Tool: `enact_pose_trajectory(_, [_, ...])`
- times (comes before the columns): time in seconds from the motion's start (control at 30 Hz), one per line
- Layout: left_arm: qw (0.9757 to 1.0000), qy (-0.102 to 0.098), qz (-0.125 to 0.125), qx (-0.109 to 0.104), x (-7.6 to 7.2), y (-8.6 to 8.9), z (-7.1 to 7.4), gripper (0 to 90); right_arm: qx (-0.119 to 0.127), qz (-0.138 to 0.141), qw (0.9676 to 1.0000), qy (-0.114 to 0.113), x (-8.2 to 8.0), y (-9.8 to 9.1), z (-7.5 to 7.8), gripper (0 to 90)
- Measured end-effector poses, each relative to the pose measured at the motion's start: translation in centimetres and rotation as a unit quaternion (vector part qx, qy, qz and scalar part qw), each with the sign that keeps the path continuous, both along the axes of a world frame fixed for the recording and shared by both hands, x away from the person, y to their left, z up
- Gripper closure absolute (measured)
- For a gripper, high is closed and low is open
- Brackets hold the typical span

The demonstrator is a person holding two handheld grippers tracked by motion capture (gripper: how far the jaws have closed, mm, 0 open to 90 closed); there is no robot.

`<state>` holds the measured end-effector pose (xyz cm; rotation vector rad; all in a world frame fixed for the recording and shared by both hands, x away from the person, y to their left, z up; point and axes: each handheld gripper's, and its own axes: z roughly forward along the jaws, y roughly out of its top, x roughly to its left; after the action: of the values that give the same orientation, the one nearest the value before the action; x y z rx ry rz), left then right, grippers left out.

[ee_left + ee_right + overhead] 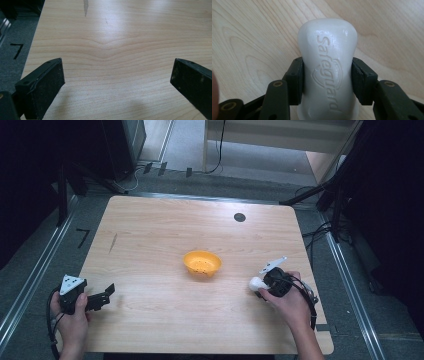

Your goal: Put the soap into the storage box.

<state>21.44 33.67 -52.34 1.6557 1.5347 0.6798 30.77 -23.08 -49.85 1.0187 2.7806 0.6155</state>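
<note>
- The right gripper is clamped on a white bar of soap, one jaw pressed against each long flank.
- The soap's long axis runs straight out along the gripper's own line, its rounded free end pointing away from the hand and its embossed face (the raised brand lettering reads along the length) turned up toward the camera.
- In the high view the right gripper sits low over the right part of the bench, with the soap sticking out toward the person's left.
- The orange bowl stands near the middle of the bench, ahead and to the left of the soap; that is roughly the way the free end points, so the likely carry is a short one along the soap's own axis. The two are near but apart.
- The right hand is plainly the nearer one to the bowl.
- The left gripper waits at the bench's near left edge, jaws wide apart, holding nothing, over bare wood.
</note>
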Motion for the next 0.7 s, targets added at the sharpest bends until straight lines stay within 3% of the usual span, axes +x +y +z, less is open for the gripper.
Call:
enact_pose_trajectory(0.23, [1.0, 0.0, 0.001, -0.001, 0.0, 0.0, 0.0, 0.0, 0.007, 0.013, 0.9998, -0.009, 0.8, 0.7, 1.4, 51.2])
enact_pose_trajectory(0.47, [1.0, 0.0, 0.0, -0.001, 0.0, 0.0, 0.0, 0.0, -0.001, 0.034, 0.9993, -0.015, 1.6, 1.9, 2.5, 51.2])
enact_pose_trajectory(0.7, [1.0, 0.0, 0.0, -0.001, 0.0, 0.0, 0.0, 0.0, -0.013, 0.073, 0.9971, -0.019, 2.4, 3.3, 3.1, 51.1])
